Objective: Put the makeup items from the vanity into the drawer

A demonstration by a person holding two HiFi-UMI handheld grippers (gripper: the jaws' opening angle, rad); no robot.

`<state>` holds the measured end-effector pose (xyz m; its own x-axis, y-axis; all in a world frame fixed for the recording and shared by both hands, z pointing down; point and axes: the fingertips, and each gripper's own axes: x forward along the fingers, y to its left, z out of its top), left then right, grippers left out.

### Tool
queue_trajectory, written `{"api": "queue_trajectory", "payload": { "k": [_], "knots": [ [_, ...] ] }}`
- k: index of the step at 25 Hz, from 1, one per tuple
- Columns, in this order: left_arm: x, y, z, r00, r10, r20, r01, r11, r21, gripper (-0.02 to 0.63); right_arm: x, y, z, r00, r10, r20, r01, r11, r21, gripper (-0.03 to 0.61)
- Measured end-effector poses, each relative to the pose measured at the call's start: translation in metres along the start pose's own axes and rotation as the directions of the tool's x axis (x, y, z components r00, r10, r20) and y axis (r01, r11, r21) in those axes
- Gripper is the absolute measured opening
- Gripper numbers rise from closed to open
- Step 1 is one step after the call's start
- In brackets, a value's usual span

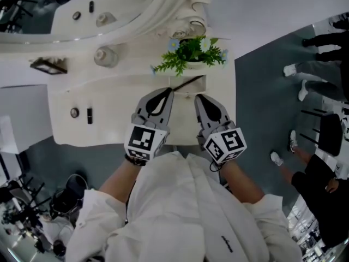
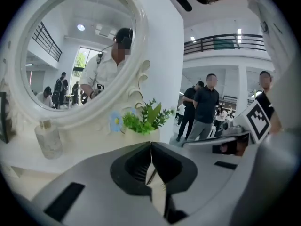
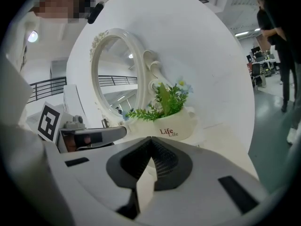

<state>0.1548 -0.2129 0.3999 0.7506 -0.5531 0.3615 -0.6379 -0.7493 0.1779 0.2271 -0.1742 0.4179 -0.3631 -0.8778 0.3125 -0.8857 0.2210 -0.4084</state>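
Hovering both tools over the front of the vanity [image 1: 120, 100] here, and neither is carrying anything. The left gripper [image 2: 151, 149] has its jaws pressed together with nothing between them, and so does the right gripper [image 3: 150, 141]. They sit side by side, both aimed at the potted plant [image 1: 191, 51] straight ahead.

Our guess is we're between pickups, with the jaws kept closed because nothing is lined up to grab yet.

What's left to move looks like this:
- a small round compact [image 1: 74, 112] and a black tube [image 1: 89, 115], next to each other, well off to the left of the left gripper
- a thin dark stick [image 1: 188, 82] just past both sets of tips, in front of the plant; might be a pencil or brush, we can't tell
- a glass bottle [image 1: 105, 56] further ahead and left, by the mirror [image 1: 117, 15]

We honestly can't make out the drawer from here.
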Motion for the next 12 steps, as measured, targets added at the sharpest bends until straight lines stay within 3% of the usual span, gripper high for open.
{"api": "queue_trajectory", "payload": {
  "k": [5, 12],
  "knots": [
    [-0.038, 0.02, 0.036, 0.986, 0.078, 0.147, -0.079, 0.997, 0.004, 0.029, -0.011, 0.02, 0.021, 0.999, 0.003, 0.045, 0.0, 0.998, -0.065, 0.018],
    [-0.099, 0.046, 0.064, 0.953, 0.149, 0.264, -0.159, 0.987, 0.019, 0.028, -0.033, 0.056, 0.054, 0.991, 0.005, 0.132, 0.02, 0.983, -0.183, 0.018]
  ]
}}
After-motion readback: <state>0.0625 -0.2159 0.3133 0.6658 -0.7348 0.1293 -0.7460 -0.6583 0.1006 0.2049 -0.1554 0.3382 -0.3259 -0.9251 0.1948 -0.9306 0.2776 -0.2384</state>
